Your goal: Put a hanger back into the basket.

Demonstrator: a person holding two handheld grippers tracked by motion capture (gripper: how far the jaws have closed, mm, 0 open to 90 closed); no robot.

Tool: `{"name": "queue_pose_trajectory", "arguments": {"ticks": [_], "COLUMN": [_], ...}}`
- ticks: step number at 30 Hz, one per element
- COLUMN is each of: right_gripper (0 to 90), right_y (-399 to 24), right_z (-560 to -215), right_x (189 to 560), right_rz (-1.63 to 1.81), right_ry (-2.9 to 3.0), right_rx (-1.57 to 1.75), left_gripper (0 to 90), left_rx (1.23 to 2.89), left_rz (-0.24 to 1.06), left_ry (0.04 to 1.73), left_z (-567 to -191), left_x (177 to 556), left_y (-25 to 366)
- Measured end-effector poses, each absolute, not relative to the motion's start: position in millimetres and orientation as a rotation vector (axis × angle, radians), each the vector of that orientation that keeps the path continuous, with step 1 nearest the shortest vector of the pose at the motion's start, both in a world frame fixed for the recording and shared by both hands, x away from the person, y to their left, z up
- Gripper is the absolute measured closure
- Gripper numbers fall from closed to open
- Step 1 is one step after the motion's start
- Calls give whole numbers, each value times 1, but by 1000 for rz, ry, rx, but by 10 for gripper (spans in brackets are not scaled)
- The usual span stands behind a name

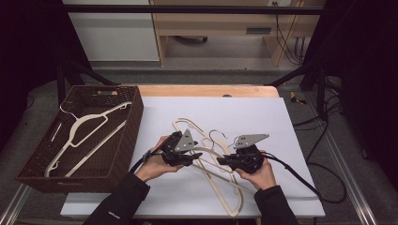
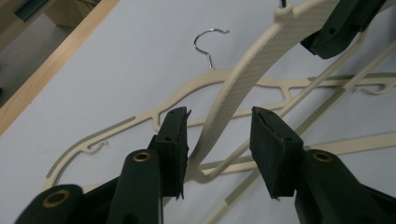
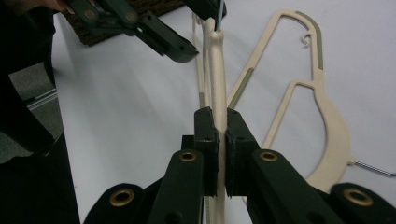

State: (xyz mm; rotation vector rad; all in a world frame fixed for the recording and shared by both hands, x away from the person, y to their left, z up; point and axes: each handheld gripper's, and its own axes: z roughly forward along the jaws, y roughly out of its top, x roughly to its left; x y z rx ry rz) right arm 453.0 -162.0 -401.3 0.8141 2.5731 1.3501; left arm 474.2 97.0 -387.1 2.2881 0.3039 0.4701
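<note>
cream hanger (image 3: 216, 70) — slim, textured arm, clamped in right tool (image 3: 221, 122)

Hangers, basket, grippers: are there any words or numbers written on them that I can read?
No text can be read in these pictures.
The cream hangers carry only ribbed grip strips, no letters.
The woven basket has no label.
The left gripper and right gripper show brass rivets, no marks.
A tiny pale mark on the left sleeve is too small to read.
</note>
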Motion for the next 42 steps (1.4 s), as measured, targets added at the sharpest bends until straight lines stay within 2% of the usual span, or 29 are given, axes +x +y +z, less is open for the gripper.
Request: {"name": "queue_pose_trajectory", "arguments": {"ticks": [4, 7, 11, 13, 19, 28, 34, 42], "right_gripper": [864, 863, 863, 863, 837, 581, 383, 242], "right_y": [-164, -161, -154, -153, -154, -160, -169, -195], "right_z": [-396, -391, -386, -386, -386, -379, -373, -375], "right_x": [449, 445, 440, 440, 439, 434, 427, 417], "right_rz": [1396, 1410, 1410, 1399, 1386, 1393, 1419, 1434], "right_ry": [2579, 2584, 2605, 2609, 2600, 2401, 2290, 2195], "right_rx": [799, 759, 695, 692, 685, 715, 745, 861], "left_gripper": [512, 520, 618, 699, 747, 854, 862, 863], "left_rx": [2289, 2288, 2311, 2316, 2358, 2339, 2284, 2185], "left_rz": [471, 441, 383, 373, 365, 274, 267, 283], "left_ry": [312, 305, 275, 258, 231, 277, 403, 523], "left_z": [-379, -378, -379, -379, -375, -369, -368, -355], "left_x": [470, 470, 471, 469, 463, 441, 436, 434], "left_y": [102, 102, 101, 101, 103, 105, 111, 126]}}
